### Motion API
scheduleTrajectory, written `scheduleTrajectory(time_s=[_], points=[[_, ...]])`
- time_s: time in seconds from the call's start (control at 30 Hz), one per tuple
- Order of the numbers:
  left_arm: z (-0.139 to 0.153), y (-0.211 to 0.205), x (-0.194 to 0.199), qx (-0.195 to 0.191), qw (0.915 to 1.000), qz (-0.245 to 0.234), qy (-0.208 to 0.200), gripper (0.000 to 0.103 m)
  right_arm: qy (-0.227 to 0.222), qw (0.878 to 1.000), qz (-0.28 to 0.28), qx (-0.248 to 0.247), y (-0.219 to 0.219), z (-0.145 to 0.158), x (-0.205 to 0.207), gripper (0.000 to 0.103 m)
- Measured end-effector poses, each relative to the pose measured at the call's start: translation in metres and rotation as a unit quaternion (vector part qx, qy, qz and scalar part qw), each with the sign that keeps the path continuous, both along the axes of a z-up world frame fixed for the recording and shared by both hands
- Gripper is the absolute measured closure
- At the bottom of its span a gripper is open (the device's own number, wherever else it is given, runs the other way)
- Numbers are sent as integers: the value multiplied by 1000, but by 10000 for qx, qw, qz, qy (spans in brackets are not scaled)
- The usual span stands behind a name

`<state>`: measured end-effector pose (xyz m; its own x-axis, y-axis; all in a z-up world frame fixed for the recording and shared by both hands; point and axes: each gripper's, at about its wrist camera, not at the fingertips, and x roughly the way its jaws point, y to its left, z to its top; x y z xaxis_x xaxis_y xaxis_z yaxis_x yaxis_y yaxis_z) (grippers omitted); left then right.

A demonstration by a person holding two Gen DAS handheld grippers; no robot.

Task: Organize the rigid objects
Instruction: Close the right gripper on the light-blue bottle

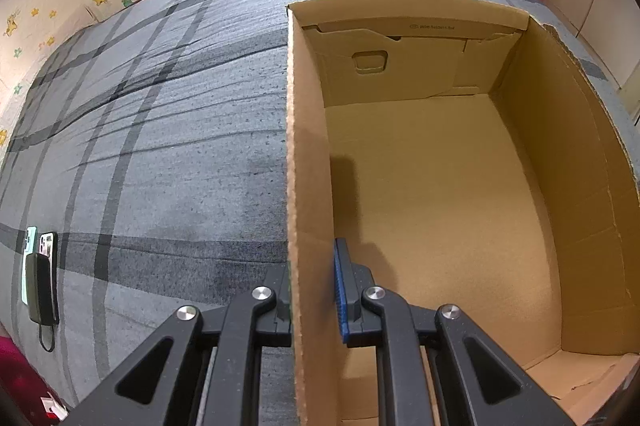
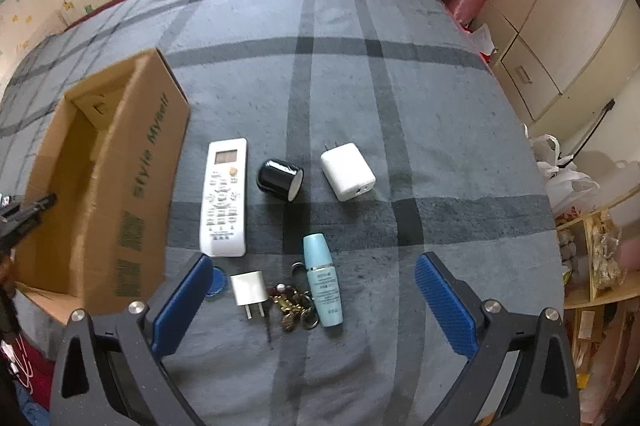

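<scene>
Right gripper point(image 2: 314, 310): jaws wide, empty, over small charger point(image 2: 249, 289), keys point(image 2: 290, 306), bottle point(image 2: 322, 284); remote point(image 2: 224, 198) beyond. Left gripper point(image 1: 316, 300): straddling cardboard box point(image 1: 294, 146) wall, apparently steadying it; grip uncertain.

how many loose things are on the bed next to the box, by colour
white: 3, the remote, the big charger and the small plug
black: 1, the cup
light blue: 1, the bottle
dark blue: 1, the round piece partly hidden behind a gripper finger
mixed metal: 1, the key bunch
total: 7
</scene>
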<state>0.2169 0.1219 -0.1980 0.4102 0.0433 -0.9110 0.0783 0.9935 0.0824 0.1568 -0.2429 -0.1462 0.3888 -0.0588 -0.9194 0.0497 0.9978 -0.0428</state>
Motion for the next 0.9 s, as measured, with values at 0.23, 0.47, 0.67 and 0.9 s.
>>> scheduleTrajectory(time_s=[0.23, 0.47, 0.67, 0.9], points=[[0, 2, -1, -28, 10000, 11, -19, 88, 137, 9999, -35, -44, -14, -43, 7, 1], [-1, 3, -1, -74, 10000, 26, -9, 88, 252, 9997, -20, 63, -24, -75, 17, 9], [-1, 4, 0, -66, 10000, 20, -3, 88, 406, 9988, 46, 280, -25, -94, 22, 20], [-2, 3, 0, -55, 10000, 21, -3, 88, 648, 9969, 105, 440, -22, -109, 26, 54]])
